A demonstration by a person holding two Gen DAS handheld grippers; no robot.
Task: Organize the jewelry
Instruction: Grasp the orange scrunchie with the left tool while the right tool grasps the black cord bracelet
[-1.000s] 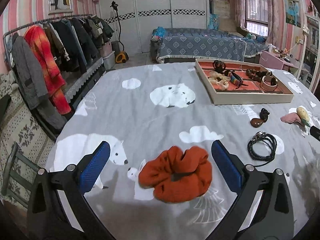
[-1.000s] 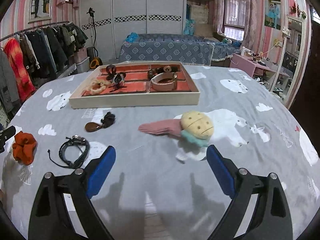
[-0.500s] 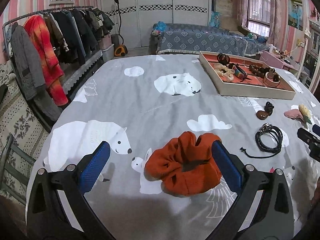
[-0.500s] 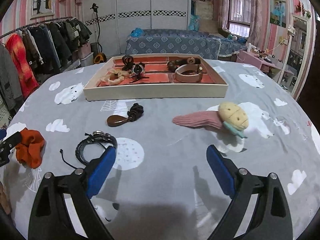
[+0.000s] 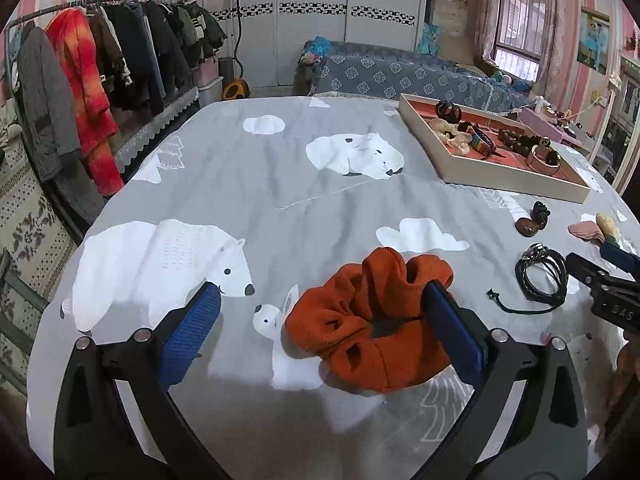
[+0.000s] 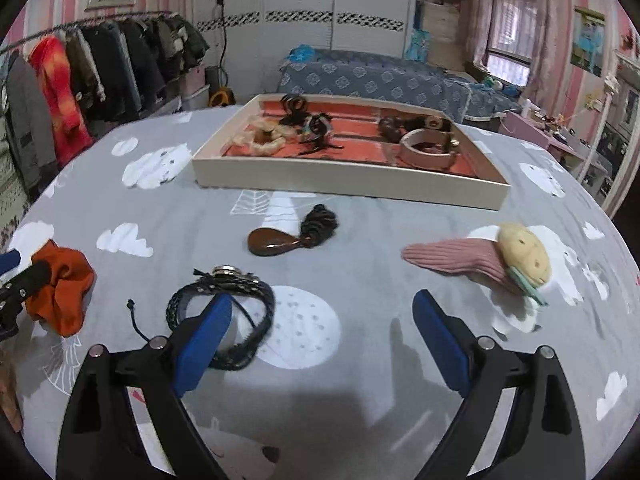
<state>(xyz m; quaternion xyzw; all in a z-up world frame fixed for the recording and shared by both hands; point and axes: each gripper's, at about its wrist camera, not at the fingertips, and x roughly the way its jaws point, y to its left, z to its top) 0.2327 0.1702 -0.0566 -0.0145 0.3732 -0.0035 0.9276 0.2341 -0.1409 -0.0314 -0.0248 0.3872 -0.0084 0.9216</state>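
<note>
The left tongs (image 5: 320,320) stand wide open, low over the worktop (image 5: 280,184), with the orange scrunchie (image 5: 368,320) lying between their blue pads; the right pad (image 5: 452,332) sits against, or just over, the scrunchie's edge, the other well clear, and nothing is gripped yet. That spread looks chosen to take in the whole puffy ring of cloth.

The right tongs (image 6: 320,320) are wide open too, holding nothing, hovering at the lower middle of their frame with the left pad over the black braided bracelet (image 6: 224,312) — probably their next pick.

The tray (image 6: 344,178) waits in the upper middle, already carrying several pieces, so everything loose, the brown pendant (image 6: 276,240) and pink hair clip (image 6: 480,258) included, lies spread in front of it within easy reach.
</note>
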